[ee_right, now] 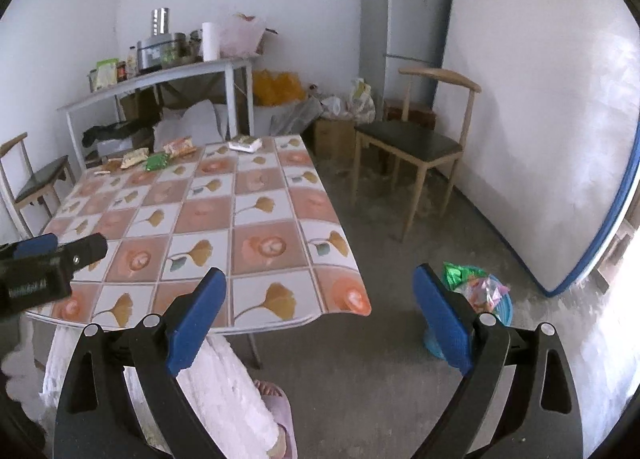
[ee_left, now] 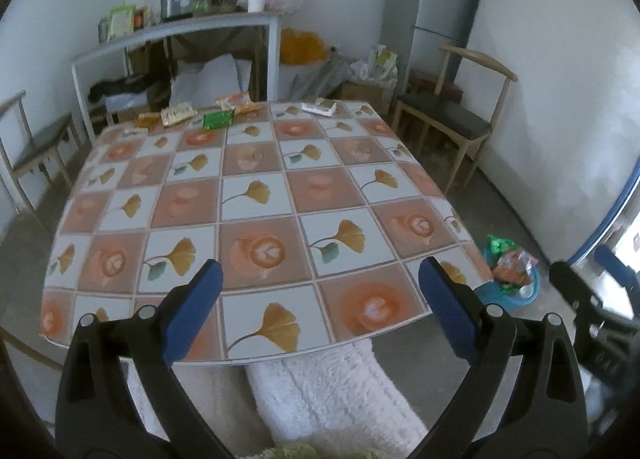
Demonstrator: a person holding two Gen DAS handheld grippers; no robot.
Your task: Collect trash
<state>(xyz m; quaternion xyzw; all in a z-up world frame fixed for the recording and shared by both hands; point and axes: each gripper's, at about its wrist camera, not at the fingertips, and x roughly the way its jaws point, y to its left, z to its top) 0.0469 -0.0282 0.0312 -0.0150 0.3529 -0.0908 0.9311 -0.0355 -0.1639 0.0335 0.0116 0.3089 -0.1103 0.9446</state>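
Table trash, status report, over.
Both tongs, left and right, open, empty. Wrappers at table's far edge. Blue bin on floor, part full. Path clear.

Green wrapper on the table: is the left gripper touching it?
Apart. Left wrist view: open left gripper hangs over the near edge, green wrapper lies at the far edge.

Soft daylight fills both views, brightest to the right of the fingers (ee_right: 444, 323), where a blown-out glare washes the floor (ee_right: 592, 359) and the pale wall panel (ee_right: 540, 119). Shadows are faint. The fisheye bends the tabletop (ee_left: 256, 163) edges and darkens the corners. Fine detail is slightly smeared, most on the far wrappers (ee_left: 218, 119).
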